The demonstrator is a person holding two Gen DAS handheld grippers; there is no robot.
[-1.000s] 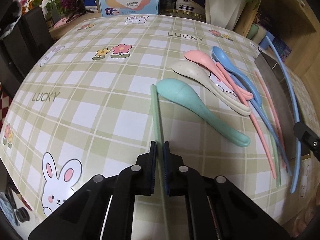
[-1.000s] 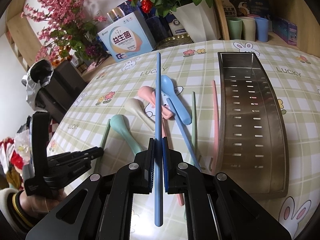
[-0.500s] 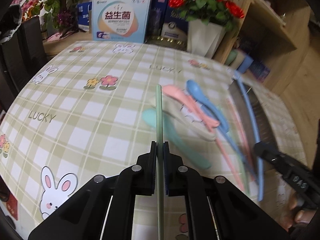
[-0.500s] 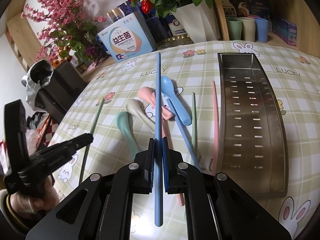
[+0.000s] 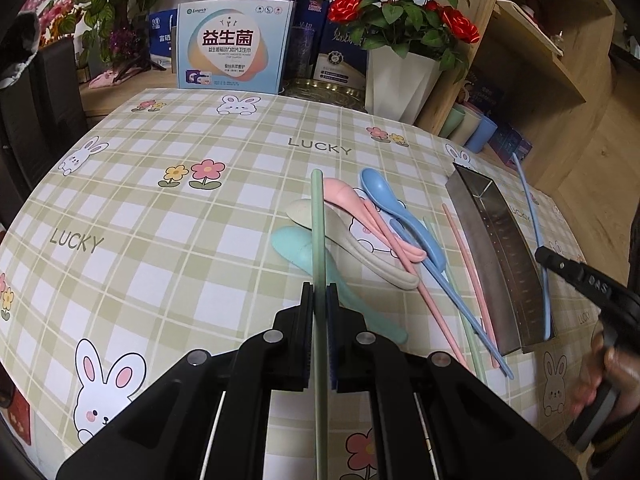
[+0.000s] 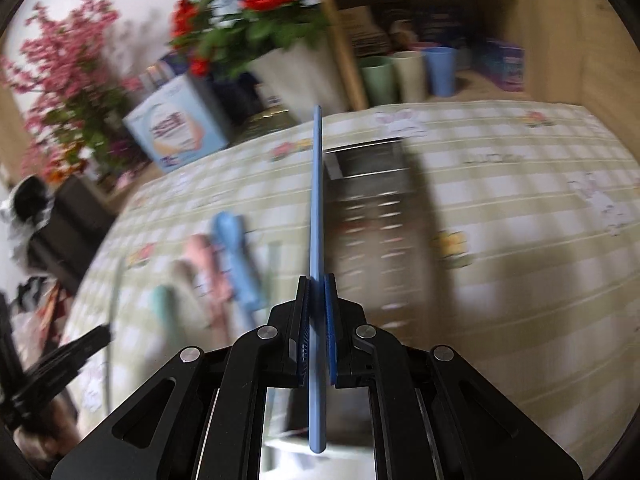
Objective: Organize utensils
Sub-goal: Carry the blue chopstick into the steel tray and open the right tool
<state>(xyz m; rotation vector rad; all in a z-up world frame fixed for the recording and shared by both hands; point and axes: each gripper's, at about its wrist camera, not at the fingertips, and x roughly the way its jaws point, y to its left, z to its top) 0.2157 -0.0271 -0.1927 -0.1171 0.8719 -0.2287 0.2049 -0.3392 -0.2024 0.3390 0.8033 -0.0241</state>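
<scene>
My left gripper (image 5: 319, 292) is shut on a pale green chopstick (image 5: 318, 232), held above the table over the spoon pile. That pile holds a mint spoon (image 5: 296, 246), a cream spoon (image 5: 352, 246), a pink spoon (image 5: 360, 210) and a blue spoon (image 5: 394, 204), with loose pink, green and blue chopsticks (image 5: 460, 280) beside them. My right gripper (image 6: 317, 282) is shut on a blue chopstick (image 6: 317, 200). In the blurred right wrist view that stick points along the left edge of the steel tray (image 6: 384, 200). In the left wrist view the blue chopstick (image 5: 532, 224) hangs over the tray (image 5: 492, 240).
Along the table's far edge stand a pale blue box (image 5: 232, 52), darker boxes and a white vase of red roses (image 5: 396, 76). Pastel cups (image 6: 408, 72) sit on a wooden shelf at the back right. A person's hand (image 5: 612, 372) holds the right gripper.
The left gripper has lifted the green chopstick off the table and tilted up. The right gripper has swung rightward with the blue chopstick, from over the spoons to the tray.
</scene>
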